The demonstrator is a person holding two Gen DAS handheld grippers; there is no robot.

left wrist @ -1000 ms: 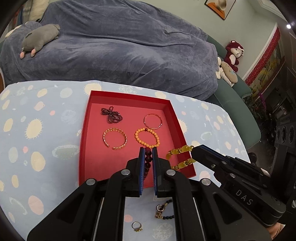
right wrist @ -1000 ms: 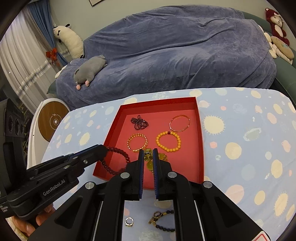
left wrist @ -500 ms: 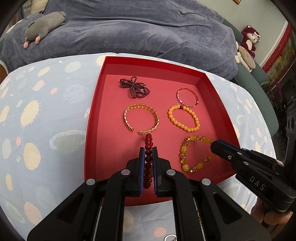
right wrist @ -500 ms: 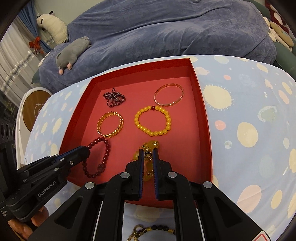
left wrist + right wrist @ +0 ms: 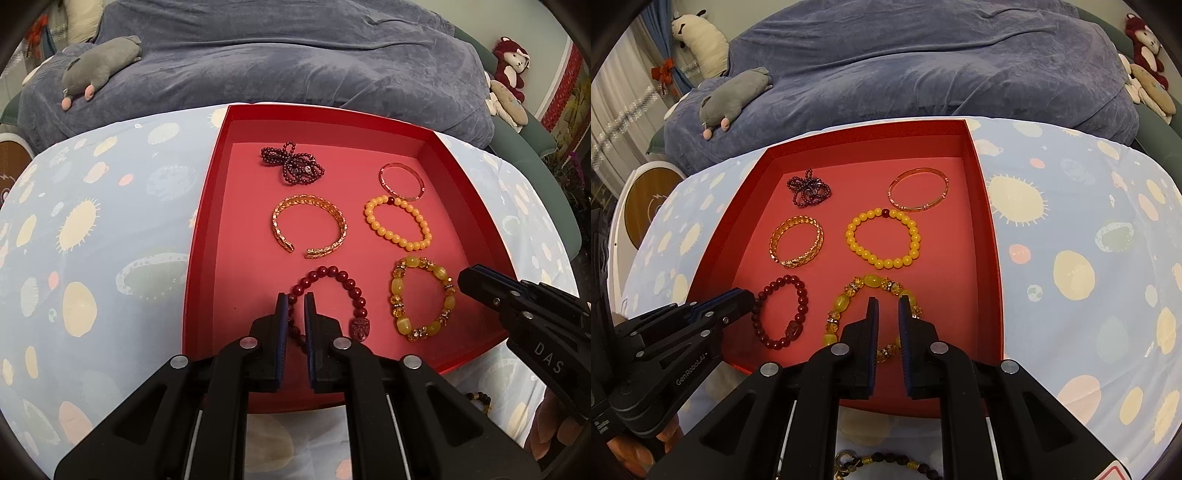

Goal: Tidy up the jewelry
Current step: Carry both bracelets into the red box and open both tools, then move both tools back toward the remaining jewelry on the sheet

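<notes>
Dropped both bracelets into shallow red cardboard tray (image 5: pixel 207 206) since a second ago; both tools now slackened, parted a little.

Largest to smallest:
- Desk under pale-blue spotted cloth (image 5: pixel 92 229), carrying tray.
- Left tool (image 5: pixel 295 299) hanging over near-left tray corner, straddling the strand but no longer pinching it. Right tool (image 5: pixel 886 302) over near-right corner, nothing held.
- Yellow chunky amber-like bead bracelet (image 5: pixel 842 302) flat on tray floor beneath right tool. Probably heaviest piece, smooth slick beads, floppy elastic; best pinched across the strand.
- Dark red round-bead bracelet with carved charm (image 5: pixel 343 277) flat beside it, apart. Limp, light; grab the strand, not the charm.
- Dark beaded bracelet with gold clasp (image 5: pixel 886 461) outside tray on desk, near edge. Likely next; thin, slippery, needs a low pinch.
</notes>
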